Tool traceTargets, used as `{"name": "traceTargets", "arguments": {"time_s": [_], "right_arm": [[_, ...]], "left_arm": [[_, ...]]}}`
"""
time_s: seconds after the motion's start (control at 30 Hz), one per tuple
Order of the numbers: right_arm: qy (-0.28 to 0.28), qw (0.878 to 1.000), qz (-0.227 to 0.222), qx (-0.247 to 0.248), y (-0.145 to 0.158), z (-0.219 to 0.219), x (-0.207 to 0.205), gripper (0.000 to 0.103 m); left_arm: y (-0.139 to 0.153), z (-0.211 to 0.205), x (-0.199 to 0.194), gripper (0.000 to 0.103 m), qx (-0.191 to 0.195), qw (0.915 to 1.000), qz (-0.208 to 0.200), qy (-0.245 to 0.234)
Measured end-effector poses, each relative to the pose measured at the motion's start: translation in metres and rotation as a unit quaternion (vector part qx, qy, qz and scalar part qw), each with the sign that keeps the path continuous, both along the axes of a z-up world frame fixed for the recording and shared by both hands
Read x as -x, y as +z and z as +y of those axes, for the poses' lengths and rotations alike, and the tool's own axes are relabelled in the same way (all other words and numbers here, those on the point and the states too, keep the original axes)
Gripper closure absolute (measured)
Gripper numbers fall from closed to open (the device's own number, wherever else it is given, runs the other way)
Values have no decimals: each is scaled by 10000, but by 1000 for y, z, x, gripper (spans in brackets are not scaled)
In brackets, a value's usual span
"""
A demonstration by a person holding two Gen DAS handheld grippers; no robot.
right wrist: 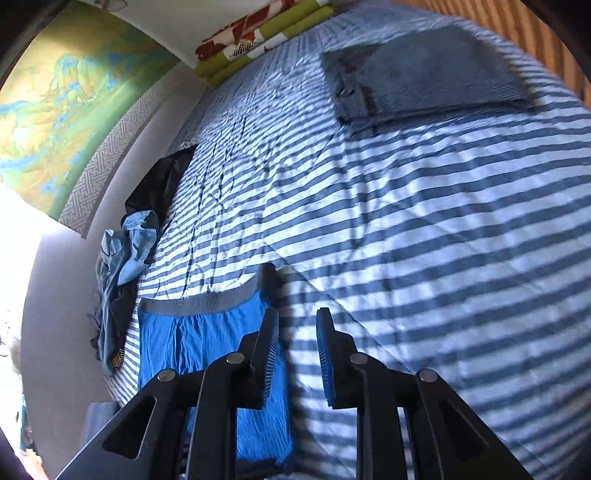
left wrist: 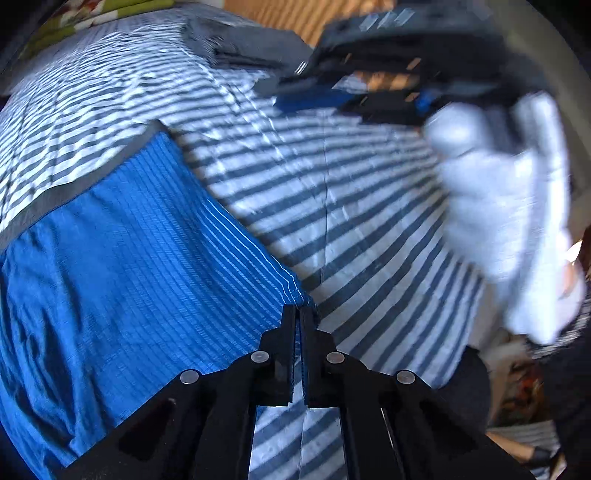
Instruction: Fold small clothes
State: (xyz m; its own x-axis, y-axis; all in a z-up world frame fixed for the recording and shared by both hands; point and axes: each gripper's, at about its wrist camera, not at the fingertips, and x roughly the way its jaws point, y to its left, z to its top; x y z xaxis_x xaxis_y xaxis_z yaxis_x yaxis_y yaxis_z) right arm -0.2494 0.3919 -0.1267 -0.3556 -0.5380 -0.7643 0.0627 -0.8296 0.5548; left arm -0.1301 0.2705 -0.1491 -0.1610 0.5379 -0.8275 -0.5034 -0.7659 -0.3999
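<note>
Bright blue boxer shorts with a grey waistband lie flat on the striped bedsheet. My left gripper is shut on the hem corner of the shorts. In the left wrist view the right gripper hovers blurred above the sheet, held by a white-gloved hand. In the right wrist view the right gripper stands open with nothing between its fingers, just right of the blue shorts and their waistband.
A folded grey garment lies at the far end of the bed. A heap of light blue and dark clothes sits along the wall. Rolled green and red bedding lies at the head. A wooden floor shows beyond.
</note>
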Motion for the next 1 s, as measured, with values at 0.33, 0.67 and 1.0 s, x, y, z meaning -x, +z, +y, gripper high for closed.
{"name": "traceTargets", "arguments": {"time_s": [0.33,0.67,1.0], "right_arm": [[435,9979,-394,-271,-35,-72,45,68],[353,9935,-158,-1068,-2,-115,45,97],[693,9849,262,-1564,50,-252,44,97]], "left_arm": [[23,-46,-5,101,-506,9980,29,366],[47,-119,-29,101,-1013,9892,238,1033],[58,-286,-85,103,-1190,9633,464,2360]]}}
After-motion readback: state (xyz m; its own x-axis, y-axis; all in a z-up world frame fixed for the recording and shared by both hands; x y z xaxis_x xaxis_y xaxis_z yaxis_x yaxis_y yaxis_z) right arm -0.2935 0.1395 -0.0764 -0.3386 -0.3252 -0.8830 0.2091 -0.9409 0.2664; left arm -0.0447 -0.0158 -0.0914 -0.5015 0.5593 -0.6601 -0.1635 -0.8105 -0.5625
